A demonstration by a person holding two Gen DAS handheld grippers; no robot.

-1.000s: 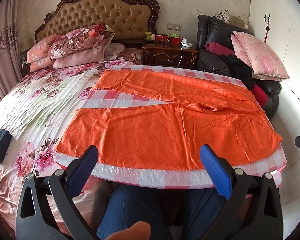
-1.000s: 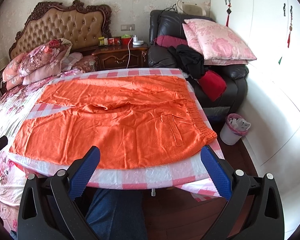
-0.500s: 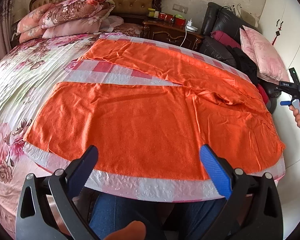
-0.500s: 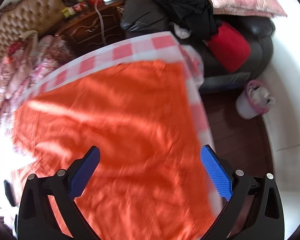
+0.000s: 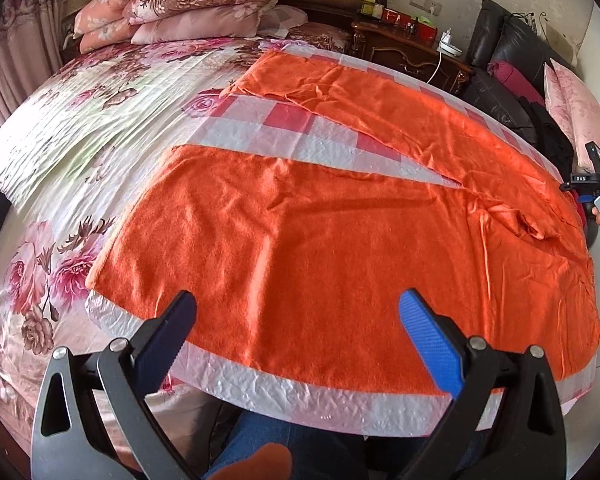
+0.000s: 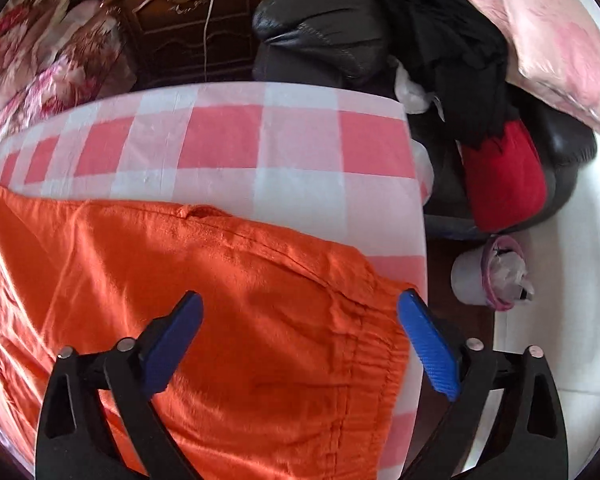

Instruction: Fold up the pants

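Note:
Orange pants (image 5: 320,232) lie spread flat on a pink-and-white checked sheet (image 5: 284,120) on the bed, legs apart, waistband to the right. My left gripper (image 5: 296,312) hovers open over the near leg, close to its lower edge, nothing between the fingers. In the right wrist view the elastic waistband (image 6: 364,328) of the pants (image 6: 220,280) fills the lower frame. My right gripper (image 6: 300,316) points steeply down over the waistband corner. Its jaws are closing, still wide, and the pads do not press the cloth. The right gripper (image 5: 598,196) also shows at the far right edge of the left wrist view.
Floral bedding (image 5: 80,128) and stacked pillows (image 5: 188,0) lie to the left and at the head. A dark nightstand (image 5: 404,48) and a black armchair (image 6: 340,28) with clothes and a pink pillow (image 6: 548,40) stand beyond the bed. A small bin (image 6: 488,276) sits on the floor beside it.
Both grippers dropped closer to the bed. The right one swung out to the waistband end and tipped downward; its jaws narrowed slightly. The left moved in over the near leg.

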